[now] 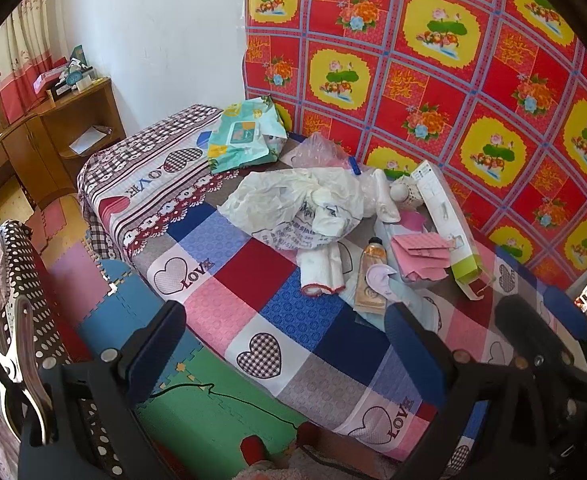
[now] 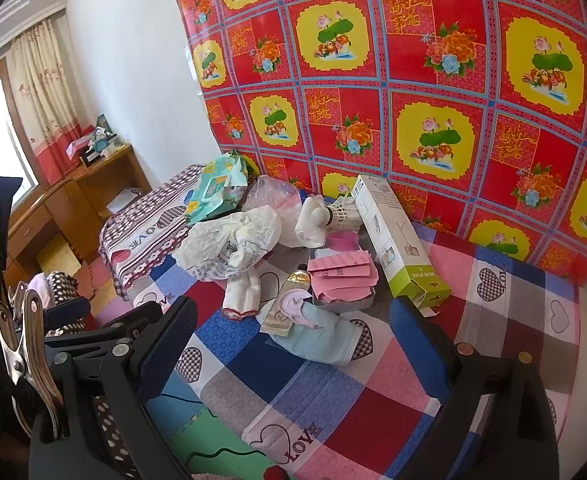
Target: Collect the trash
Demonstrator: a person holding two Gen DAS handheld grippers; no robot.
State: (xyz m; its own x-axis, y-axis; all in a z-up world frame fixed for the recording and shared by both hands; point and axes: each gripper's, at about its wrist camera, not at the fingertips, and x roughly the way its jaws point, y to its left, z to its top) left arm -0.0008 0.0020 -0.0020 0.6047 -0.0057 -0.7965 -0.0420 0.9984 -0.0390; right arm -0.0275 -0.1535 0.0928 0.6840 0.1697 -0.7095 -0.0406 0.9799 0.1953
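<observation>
Currently, on the bed (image 1: pixel 301 312): crumpled white plastic bag (image 1: pixel 293 200), rolled white cloth (image 1: pixel 321 272), cream tube (image 1: pixel 369 276), pink papers (image 1: pixel 421 252), white-and-green box (image 1: pixel 449 216), shuttlecock (image 2: pixel 341 213), teal bag (image 1: pixel 241 136). Left tongs (image 1: pixel 285 344): jaws wide apart, empty, short of the pile. Right tongs (image 2: pixel 293 344): likewise spread, empty, pile lying just beyond the fingertips.

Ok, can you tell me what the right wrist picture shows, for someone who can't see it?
A messy pile sits on a patchwork bed: a crumpled white plastic bag, pink papers, a long white and green box and a shuttlecock. The open right gripper hovers in front of it, holding nothing. A red flowered cloth covers the wall behind.
</observation>
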